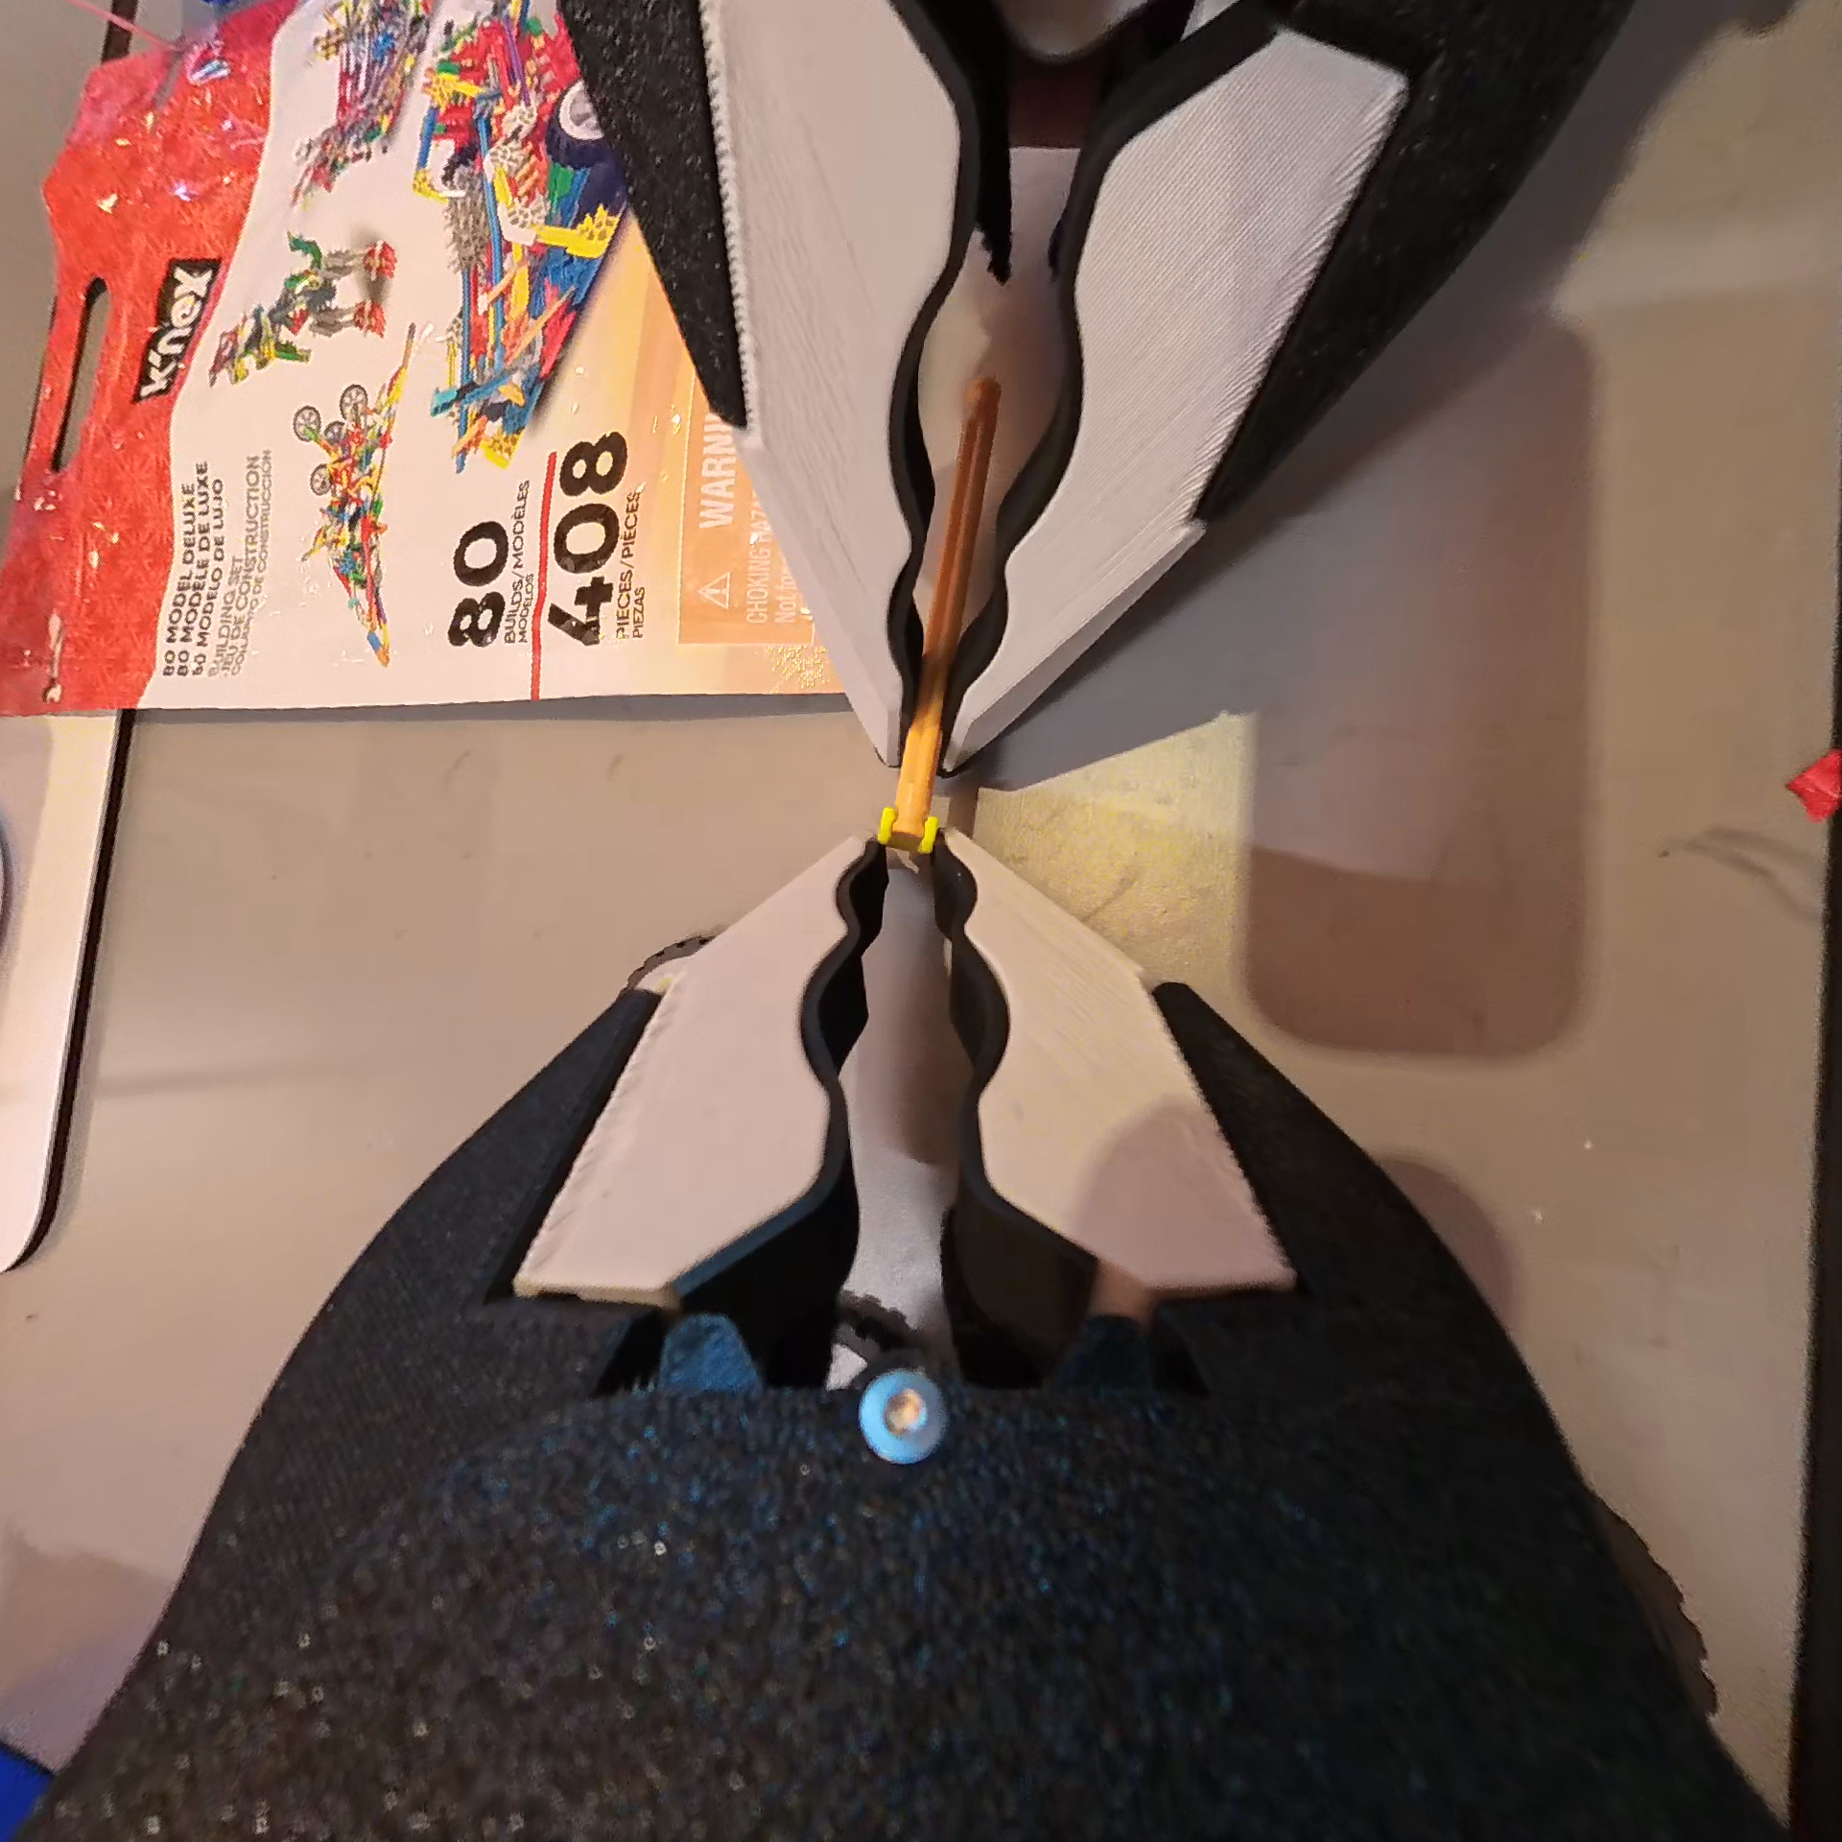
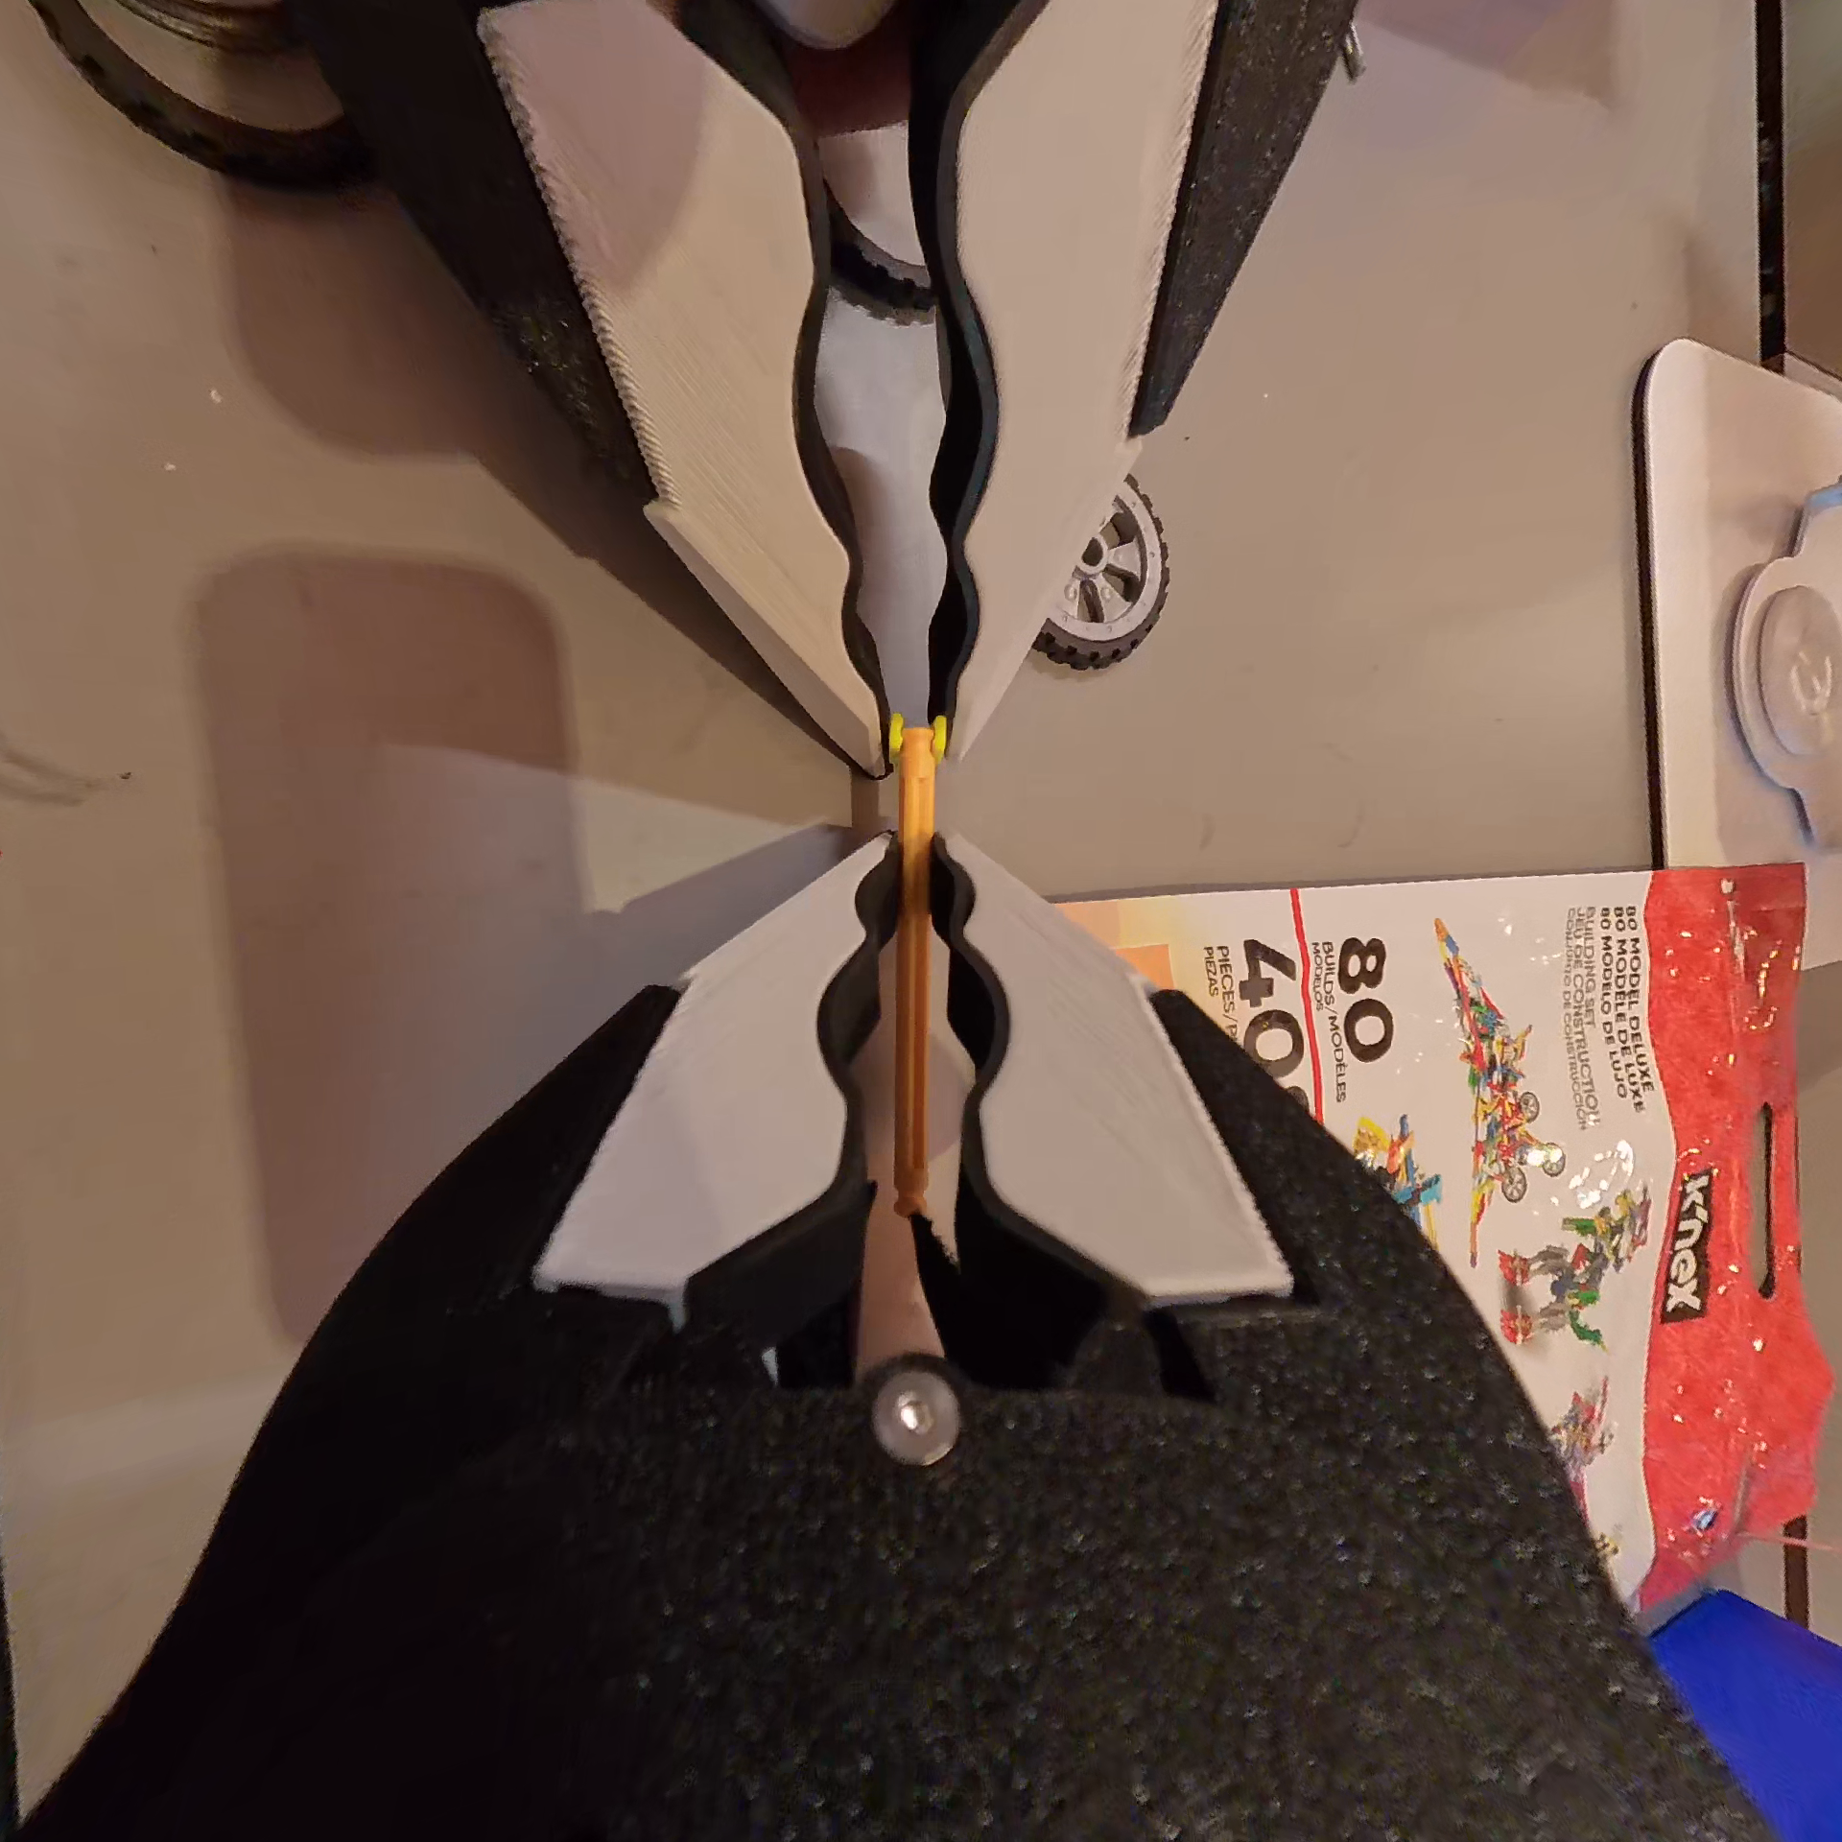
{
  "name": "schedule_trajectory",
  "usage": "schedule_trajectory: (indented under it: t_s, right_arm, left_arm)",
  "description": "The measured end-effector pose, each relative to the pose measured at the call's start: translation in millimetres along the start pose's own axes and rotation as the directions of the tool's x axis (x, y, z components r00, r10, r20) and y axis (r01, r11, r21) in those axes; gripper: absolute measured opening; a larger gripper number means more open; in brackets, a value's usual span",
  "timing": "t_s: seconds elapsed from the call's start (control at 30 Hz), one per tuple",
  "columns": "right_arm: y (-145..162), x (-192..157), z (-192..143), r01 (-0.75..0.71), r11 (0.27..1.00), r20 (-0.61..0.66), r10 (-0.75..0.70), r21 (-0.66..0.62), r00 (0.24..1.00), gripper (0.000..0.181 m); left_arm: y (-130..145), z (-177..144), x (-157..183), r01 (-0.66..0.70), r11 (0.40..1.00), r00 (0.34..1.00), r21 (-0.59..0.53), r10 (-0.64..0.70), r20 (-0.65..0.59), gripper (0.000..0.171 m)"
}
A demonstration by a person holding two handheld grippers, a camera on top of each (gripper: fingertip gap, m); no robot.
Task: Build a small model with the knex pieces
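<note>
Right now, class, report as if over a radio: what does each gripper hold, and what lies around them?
Left gripper shut on yellow connector. Right gripper shut on orange rod, its end in the connector. Toy wheel and printed bag lie nearby on the table.

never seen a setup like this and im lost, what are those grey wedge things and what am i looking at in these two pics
The grey wedges are the fingers of two hand-held grippers, each with a camera looking along its own fingers, so each picture shows its own gripper at the bottom and the other facing it at the top. The left gripper pinches a small yellow connector. The right gripper is closed on an orange rod, whose end meets that connector. Below is a grey table with a printed toy packaging card, a small toy wheel and a white board.
</note>
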State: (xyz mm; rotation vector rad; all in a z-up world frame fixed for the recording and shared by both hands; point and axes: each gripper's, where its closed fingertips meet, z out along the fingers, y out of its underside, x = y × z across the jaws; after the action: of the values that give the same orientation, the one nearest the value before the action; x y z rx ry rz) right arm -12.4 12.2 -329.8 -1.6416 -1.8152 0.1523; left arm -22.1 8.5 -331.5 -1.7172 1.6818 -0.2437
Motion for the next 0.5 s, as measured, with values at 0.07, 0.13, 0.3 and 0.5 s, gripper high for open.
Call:
schedule_trajectory:
  t_s: [0.07, 0.13, 0.3, 0.5]
  right_arm:
    - [-0.3, -1.0, -0.1, 0.003, 1.0, 0.007, -0.003, 0.005, 1.0, 0.004]
    - [-0.5, -2.2, -0.8, 0.01, 1.0, 0.018, -0.01, 0.016, 1.0, 0.004]
    - [-3.9, -8.5, -1.2, 0.0, 0.998, 0.067, -0.004, 0.06, 0.998, 0.004]
    - [-5.6, -8.7, -3.1, 0.089, 0.995, 0.02, -0.09, 0.054, 0.996, 0.004]
  left_arm:
    - [0.0, -0.9, 1.5, -0.013, 1.0, 1.0, -0.001, 0.013, -0.007, 0.007]
    - [-1.4, -1.5, 3.1, 0.0, 1.0, 1.0, 0.012, 0.001, -0.024, 0.008]
    - [-5.8, -1.8, 10.1, 0.006, 0.999, 0.998, 0.051, -0.003, -0.07, 0.008]
    - [-4.4, -1.7, 13.5, 0.042, 0.998, 0.994, 0.041, -0.037, -0.104, 0.007]
